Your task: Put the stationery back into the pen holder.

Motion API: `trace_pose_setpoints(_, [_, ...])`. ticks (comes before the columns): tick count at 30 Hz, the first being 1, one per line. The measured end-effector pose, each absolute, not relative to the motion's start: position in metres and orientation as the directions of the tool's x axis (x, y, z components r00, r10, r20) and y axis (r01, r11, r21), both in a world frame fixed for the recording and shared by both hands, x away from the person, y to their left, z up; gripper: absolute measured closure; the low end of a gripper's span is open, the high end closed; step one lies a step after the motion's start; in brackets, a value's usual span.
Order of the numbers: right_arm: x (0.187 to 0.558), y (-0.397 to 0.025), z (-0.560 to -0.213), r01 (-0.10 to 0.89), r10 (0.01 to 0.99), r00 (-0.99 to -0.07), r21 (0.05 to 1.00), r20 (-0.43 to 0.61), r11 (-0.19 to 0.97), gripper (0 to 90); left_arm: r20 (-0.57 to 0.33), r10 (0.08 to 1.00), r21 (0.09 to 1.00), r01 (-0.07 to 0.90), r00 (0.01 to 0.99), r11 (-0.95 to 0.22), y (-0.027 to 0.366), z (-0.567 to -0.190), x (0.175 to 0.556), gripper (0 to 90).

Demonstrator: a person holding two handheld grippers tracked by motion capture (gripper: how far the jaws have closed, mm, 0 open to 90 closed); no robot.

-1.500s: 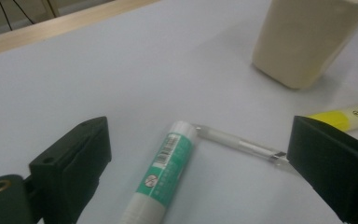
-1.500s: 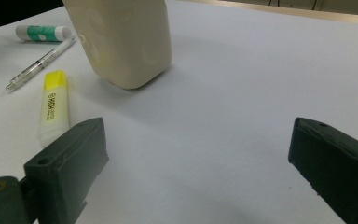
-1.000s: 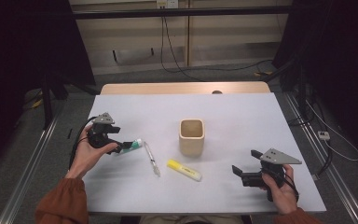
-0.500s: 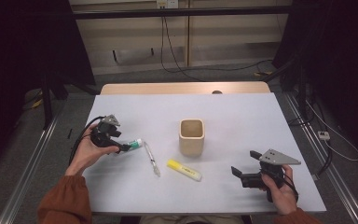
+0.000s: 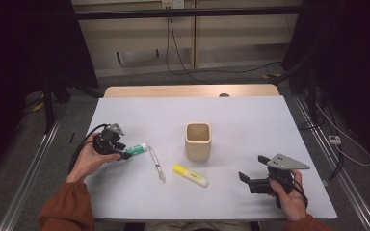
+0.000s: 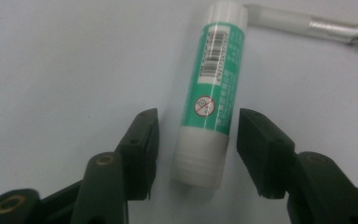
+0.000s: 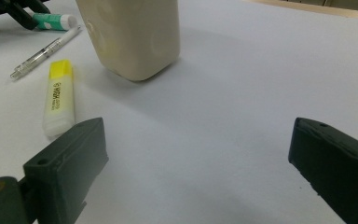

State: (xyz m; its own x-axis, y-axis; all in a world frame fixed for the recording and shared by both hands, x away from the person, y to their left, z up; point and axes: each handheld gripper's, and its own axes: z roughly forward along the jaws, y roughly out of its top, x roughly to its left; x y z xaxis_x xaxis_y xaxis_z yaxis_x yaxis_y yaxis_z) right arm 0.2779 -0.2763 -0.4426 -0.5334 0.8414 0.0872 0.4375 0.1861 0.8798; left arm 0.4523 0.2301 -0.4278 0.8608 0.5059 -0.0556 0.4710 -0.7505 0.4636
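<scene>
Near the table's left edge, our left gripper (image 6: 193, 154) straddles the glue stick's (image 6: 213, 88) near end, jaws open, its long axis running straight away between them.

**Two hands, two grippers, both jaws apart**

High view: left hand (image 5: 89, 156) w/ rust-orange sleeve enters from lower left, holding the left gripper (image 5: 123, 153) at left-centre of frame, jaws pointing right, cable looping behind. Left gripper view: jaws parted, rising from bottom edge. Right hand (image 5: 289, 195) at lower right grips the right gripper (image 5: 243, 177), grey plate on top, jaws pointing left, spread wide.
</scene>
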Motion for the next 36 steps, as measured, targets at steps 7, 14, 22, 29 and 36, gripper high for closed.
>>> trace_pose_setpoints(7, [0.278, -0.276, -0.443, 0.442, 0.841, -0.534, 0.877, 0.089, 0.188, 4.3, -0.048, 0.503, 0.451, 0.468, 0.863, -0.76, 0.226, -0.43, 0.453, 60.9])
trace_pose_setpoints(14, [0.278, -0.276, -0.443, 0.444, 0.84, -0.534, 0.876, 0.09, 0.188, 4.3, -0.037, 0.494, 0.449, 0.456, 0.869, -0.768, 0.227, -0.43, 0.452, 65.5])
trace_pose_setpoints(22, [0.279, -0.276, -0.443, 0.445, 0.84, -0.535, 0.875, 0.091, 0.189, 4.3, -0.053, 0.5, 0.457, 0.466, 0.865, -0.758, 0.228, -0.428, 0.45, 65.8])
trace_pose_setpoints(29, [0.278, -0.276, -0.443, 0.445, 0.839, -0.535, 0.876, 0.094, 0.186, 4.2, -0.052, 0.492, 0.505, 0.448, 0.869, -0.737, 0.227, -0.416, 0.444, 65.8])
trace_pose_setpoints(36, [0.279, -0.275, -0.444, 0.447, 0.838, -0.538, 0.875, 0.095, 0.187, 4.1, -0.08, 0.493, 0.564, 0.448, 0.866, -0.694, 0.226, -0.407, 0.44, 65.8])
